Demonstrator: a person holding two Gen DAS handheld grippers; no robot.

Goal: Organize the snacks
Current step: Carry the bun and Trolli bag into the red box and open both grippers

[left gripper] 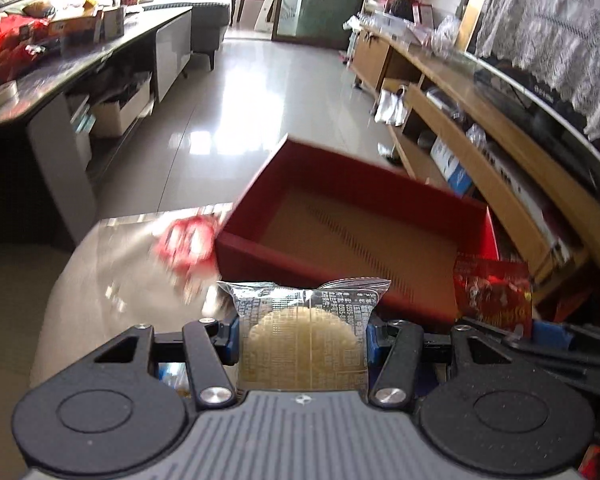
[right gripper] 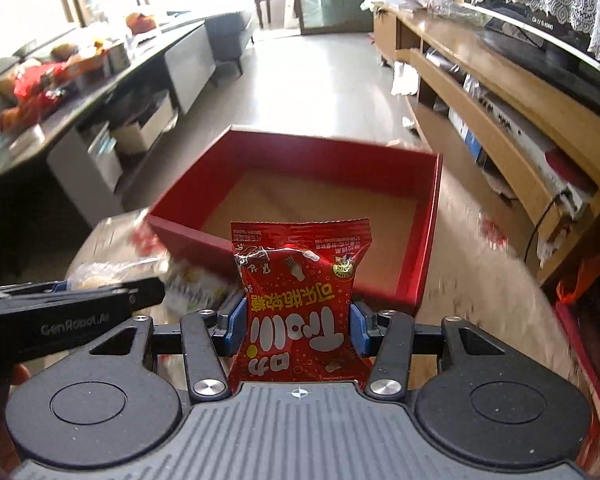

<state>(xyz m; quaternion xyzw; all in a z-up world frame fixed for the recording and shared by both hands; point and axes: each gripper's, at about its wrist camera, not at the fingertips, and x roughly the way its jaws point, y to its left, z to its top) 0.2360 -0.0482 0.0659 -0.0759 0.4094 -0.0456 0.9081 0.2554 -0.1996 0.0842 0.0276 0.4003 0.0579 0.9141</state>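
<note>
Currently, you are in the carry step: both grippers are loaded and face the open red cardboard box with the tan floor [left gripper: 352, 236].

Left gripper [left gripper: 303, 336]: its blue-padded fingers [left gripper: 231, 338] are clenched on a clear plastic packet holding a round pale biscuit [left gripper: 303, 332]. The packet stands upright between the pads, short of the box's near wall. A blurred red-and-white wrapped snack [left gripper: 186, 244] lies on the glossy pale surface [left gripper: 112, 280], just beside the box's left corner.

Box: the floor that shows is bare, though the near wall hides part of it, and the box sits near the far edge of the surface.

Right gripper [right gripper: 298, 326]: its fingers [right gripper: 358, 328] are clamped on a red foil candy bag with white lettering [right gripper: 300, 304], held upright, likewise short of the near wall.

Next move, as judged from these views: advance each gripper over the near wall, lower the packet toward the box floor, then part the fingers. Keep the two grippers apart during entry; they ride close side by side, and the box opening is shared. Place the items in separate areas of the floor.
</note>
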